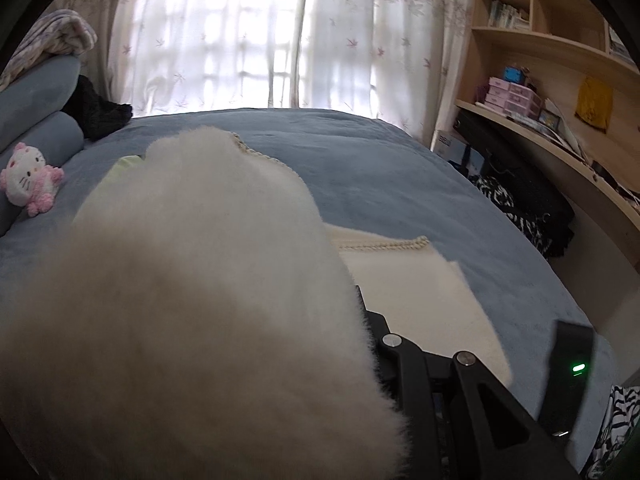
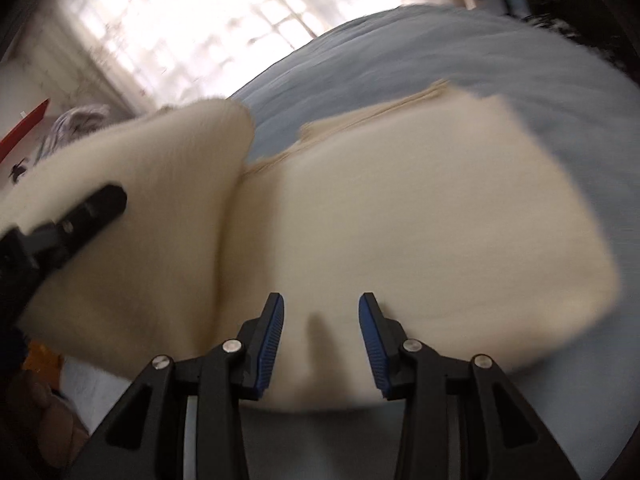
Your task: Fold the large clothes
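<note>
left claw lifts cream garment; right claw empty

1. One cream fleece garment, partly folded on the bed.
2. One bed with a blue cover.
3. One pink-and-white plush cat.
4. Two grippers: the right gripper with two blue-padded fingers, and the left gripper.
5. Two sheer curtain panels.
6. One wooden shelf unit.

Right gripper: black linkage arms, silver screws, blue ribbed jaws
</note>
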